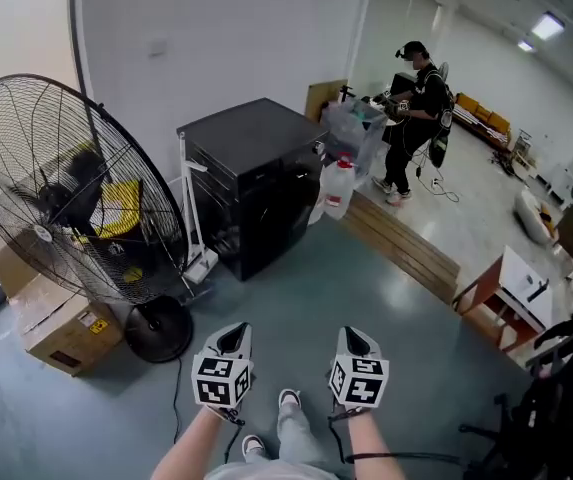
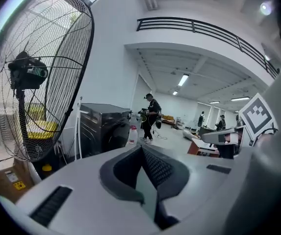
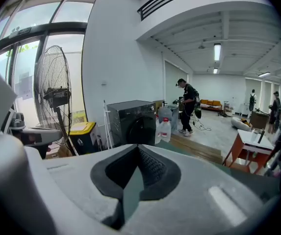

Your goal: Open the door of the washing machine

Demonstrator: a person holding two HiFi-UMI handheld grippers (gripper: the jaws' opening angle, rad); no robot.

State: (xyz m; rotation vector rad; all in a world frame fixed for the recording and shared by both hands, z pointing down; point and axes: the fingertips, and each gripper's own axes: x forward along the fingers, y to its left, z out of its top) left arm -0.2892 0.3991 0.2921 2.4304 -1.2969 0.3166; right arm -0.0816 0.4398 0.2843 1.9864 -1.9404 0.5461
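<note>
A black front-loading washing machine (image 1: 251, 178) stands against the white wall, a few steps ahead of me, and its round door (image 3: 141, 130) is closed. The left gripper view shows the washing machine (image 2: 101, 129) behind the fan. Both grippers are held side by side low in front of me, well short of the machine and pointing toward it. My left gripper (image 1: 237, 330) is shut with nothing in it. My right gripper (image 1: 350, 335) also has its jaws together and holds nothing.
A large floor fan (image 1: 71, 198) stands left of the machine, with cardboard boxes (image 1: 61, 328) and a yellow-lidded bin (image 3: 84, 137) by it. Water jugs (image 1: 338, 190) sit right of the machine beside a low wooden step (image 1: 406, 243). A person (image 1: 413, 118) stands beyond; a small table (image 1: 511, 293) is at right.
</note>
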